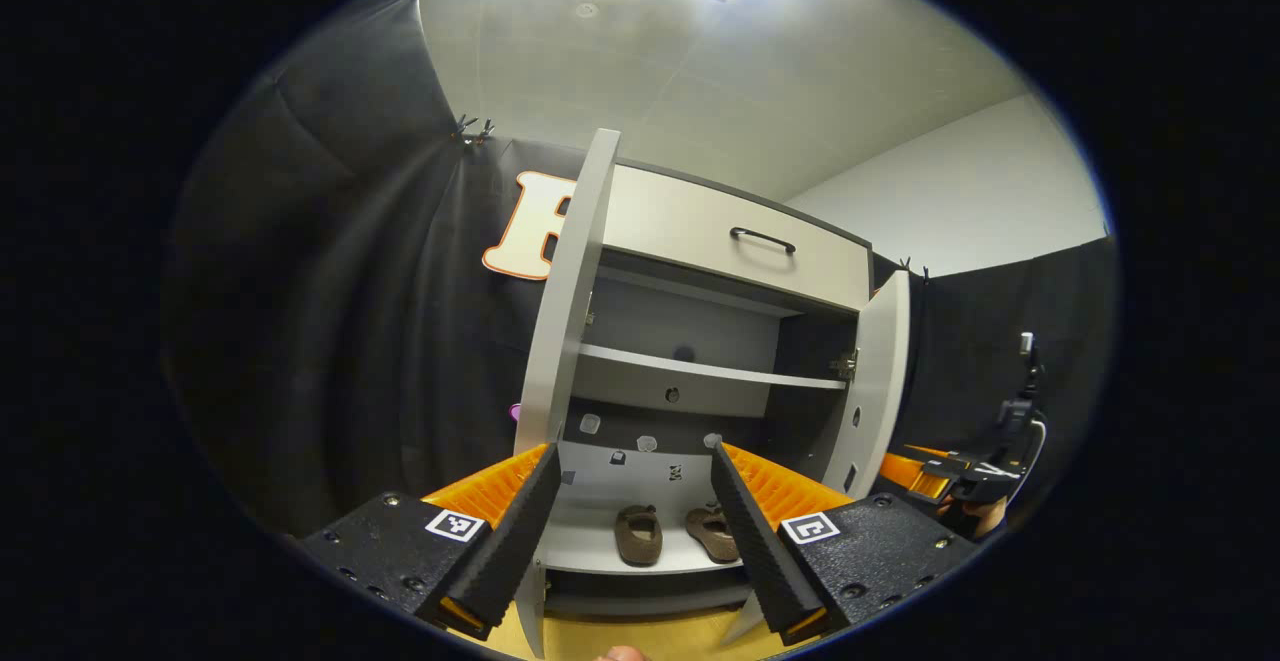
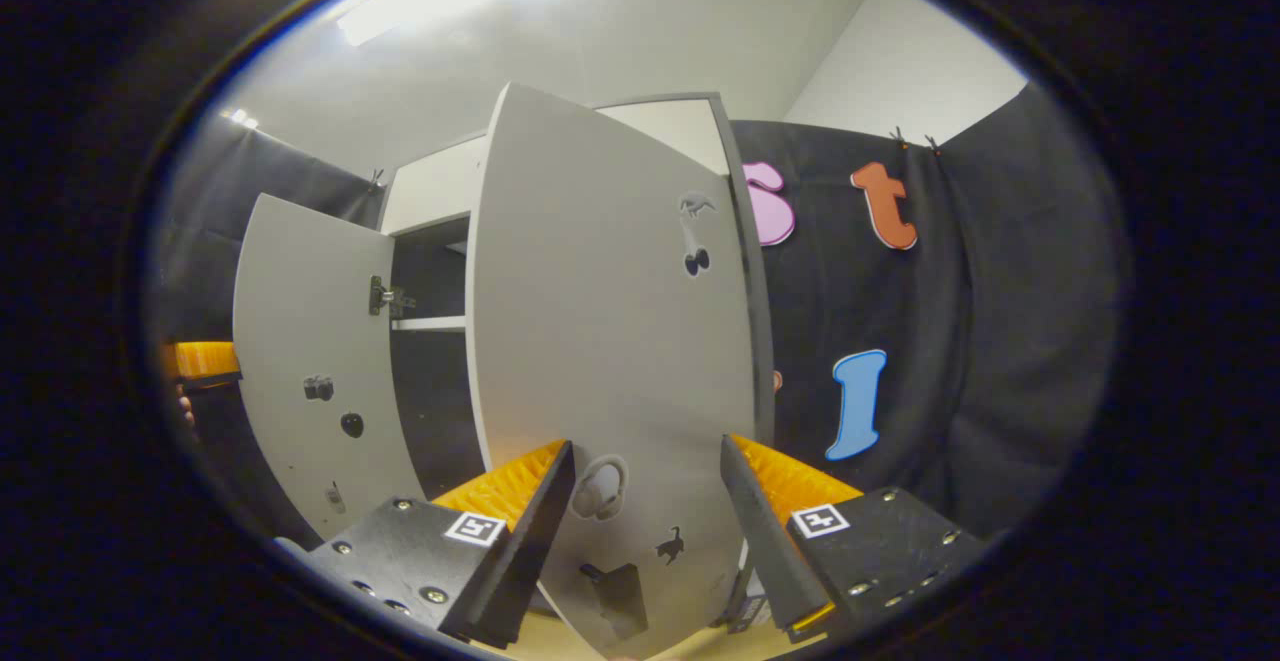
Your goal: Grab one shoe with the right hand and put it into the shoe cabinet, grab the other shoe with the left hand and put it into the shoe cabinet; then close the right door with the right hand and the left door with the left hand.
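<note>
Both brown shoes are shelved ahead of the released left tongs; both doors are left unclosed, the right door before the released right tongs.

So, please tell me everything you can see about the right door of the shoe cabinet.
The right door is a flat, light grey panel, seemingly laminated board, hinged at the cabinet's right side and standing part open. Its outer face carries small dark stickers and a small dark piece near the bottom edge. In the right gripper view it fills the gap between the open right tongs, very near; contact cannot be told. In the left gripper view it shows edge-on, with a metal hinge inside.
</note>
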Demonstrator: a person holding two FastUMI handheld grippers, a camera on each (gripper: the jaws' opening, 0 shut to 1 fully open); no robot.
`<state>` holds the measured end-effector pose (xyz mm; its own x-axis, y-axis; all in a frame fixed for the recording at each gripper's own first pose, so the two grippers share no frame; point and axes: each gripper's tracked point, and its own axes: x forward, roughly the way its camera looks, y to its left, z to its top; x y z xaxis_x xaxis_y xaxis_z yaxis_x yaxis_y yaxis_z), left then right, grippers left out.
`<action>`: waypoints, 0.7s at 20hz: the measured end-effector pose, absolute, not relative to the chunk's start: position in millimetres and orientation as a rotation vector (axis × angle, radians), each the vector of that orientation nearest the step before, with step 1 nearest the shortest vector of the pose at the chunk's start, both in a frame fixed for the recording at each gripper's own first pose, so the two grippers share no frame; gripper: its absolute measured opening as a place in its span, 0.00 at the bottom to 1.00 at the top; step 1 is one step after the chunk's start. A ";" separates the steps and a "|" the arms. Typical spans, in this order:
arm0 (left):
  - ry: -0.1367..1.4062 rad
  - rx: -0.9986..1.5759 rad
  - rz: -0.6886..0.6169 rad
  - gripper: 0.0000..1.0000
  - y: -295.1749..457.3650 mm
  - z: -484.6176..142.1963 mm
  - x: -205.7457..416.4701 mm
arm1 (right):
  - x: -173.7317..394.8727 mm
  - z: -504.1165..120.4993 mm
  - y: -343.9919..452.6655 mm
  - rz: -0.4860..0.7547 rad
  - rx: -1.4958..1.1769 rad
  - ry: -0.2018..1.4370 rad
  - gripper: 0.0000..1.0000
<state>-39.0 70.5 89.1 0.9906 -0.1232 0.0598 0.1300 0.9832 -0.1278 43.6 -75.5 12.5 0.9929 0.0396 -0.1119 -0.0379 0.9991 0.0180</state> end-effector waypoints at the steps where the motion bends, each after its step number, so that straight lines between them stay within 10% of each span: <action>1: -0.051 -0.130 -0.120 0.92 72.8 88.6 -39.1 | 50.0 7.2 -71.7 0.038 0.006 0.117 0.88; 14: -0.080 -0.116 -0.014 0.92 118.1 91.1 -74.1 | 107.3 -26.7 -39.5 0.092 0.008 0.151 0.87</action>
